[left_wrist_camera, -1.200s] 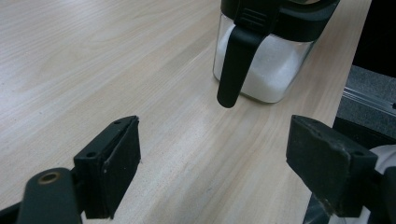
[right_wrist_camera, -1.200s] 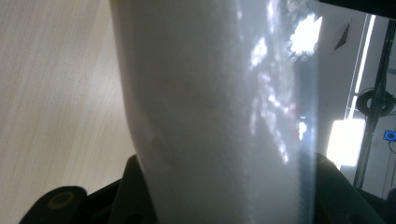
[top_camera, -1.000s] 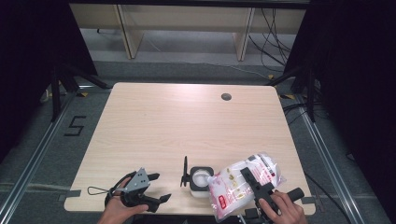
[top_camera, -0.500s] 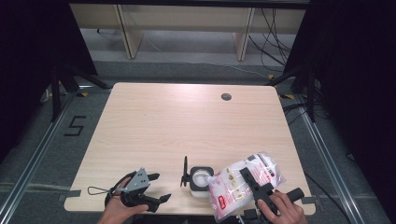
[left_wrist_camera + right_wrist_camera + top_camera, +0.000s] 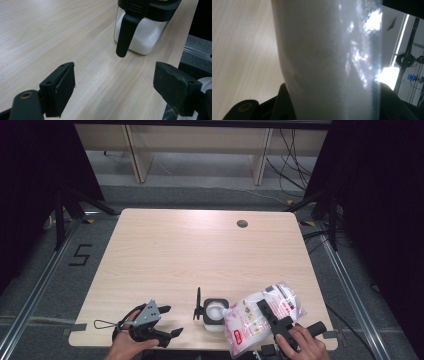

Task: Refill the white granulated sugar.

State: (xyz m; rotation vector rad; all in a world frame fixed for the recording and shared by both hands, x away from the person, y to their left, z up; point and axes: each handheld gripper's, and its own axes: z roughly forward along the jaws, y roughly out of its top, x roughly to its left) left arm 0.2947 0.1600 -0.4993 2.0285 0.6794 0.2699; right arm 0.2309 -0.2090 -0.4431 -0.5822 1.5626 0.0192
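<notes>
High view: the right gripper [image 5: 272, 317] has its jaws closed on a white bag [image 5: 255, 317] with red print. The bag is at the near right edge of the table [image 5: 200, 250], tipped toward a jar [image 5: 215, 311]. The jar sits just left of the bag, touching it or almost. It has a black top and white stuff inside. A black lid [image 5: 198, 304] stands up on the jar's left side.

Right gripper view: the bag [image 5: 327, 60] sits between the two jaws, very close up and blurry.

Left gripper view: the left gripper [image 5: 125, 87] is open, with nothing between its jaws. It rests low over the table [image 5: 50, 32] near the left corner, pointing at the jar [image 5: 142, 32].
</notes>
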